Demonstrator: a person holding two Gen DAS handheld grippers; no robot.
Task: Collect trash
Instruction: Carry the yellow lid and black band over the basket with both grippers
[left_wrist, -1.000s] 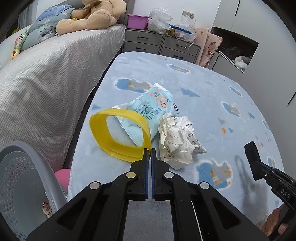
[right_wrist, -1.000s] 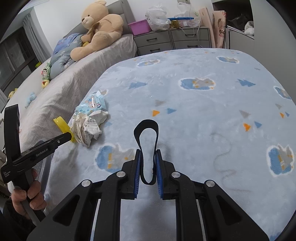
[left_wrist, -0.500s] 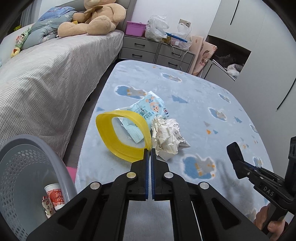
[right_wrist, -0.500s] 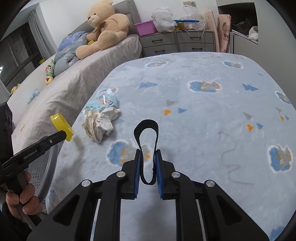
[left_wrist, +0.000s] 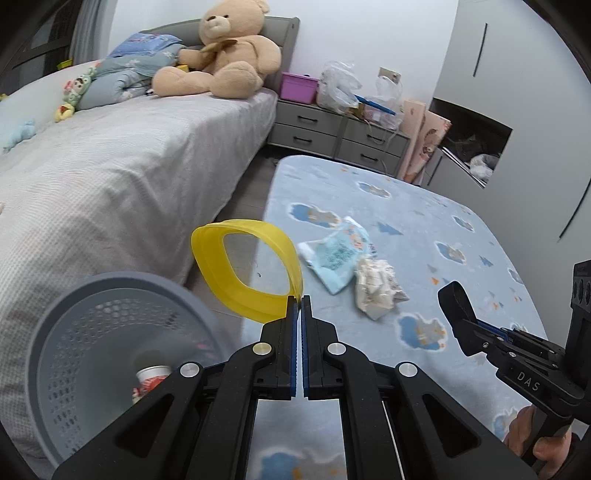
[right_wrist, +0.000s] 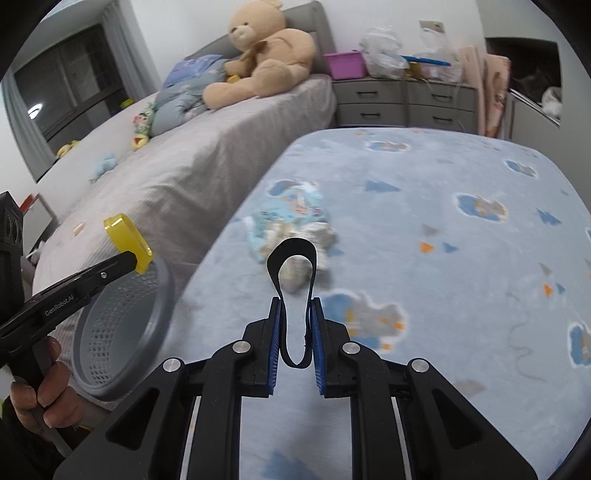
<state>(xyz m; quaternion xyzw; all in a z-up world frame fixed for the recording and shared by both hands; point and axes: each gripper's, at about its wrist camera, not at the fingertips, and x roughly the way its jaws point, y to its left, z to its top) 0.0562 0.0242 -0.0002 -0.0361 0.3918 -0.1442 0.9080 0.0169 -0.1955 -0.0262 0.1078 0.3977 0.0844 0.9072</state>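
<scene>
My left gripper (left_wrist: 298, 301) is shut on the rim of a yellow plastic ring (left_wrist: 245, 271), held in the air just right of the grey perforated bin (left_wrist: 92, 332). The same yellow ring (right_wrist: 127, 242) shows edge-on above the bin (right_wrist: 125, 332) in the right wrist view. My right gripper (right_wrist: 295, 306) is shut on a black band loop (right_wrist: 293, 291) that stands up between its pads. On the blue rug lie a light-blue printed wrapper (left_wrist: 338, 254) and a crumpled white paper ball (left_wrist: 376, 288), beyond both grippers. A cup lies in the bin's bottom.
A grey-covered bed (left_wrist: 110, 177) with a big teddy bear (left_wrist: 225, 55) runs along the left. Grey drawers (left_wrist: 332, 133) with bags and a purple box stand at the back. The patterned blue rug (left_wrist: 424, 229) fills the right. A person's hands grip both handles.
Both grippers have pulled back and up, away from the wrapper and paper ball, and toward the left. The bin has come further into both views, with the yellow ring now beside its rim.
</scene>
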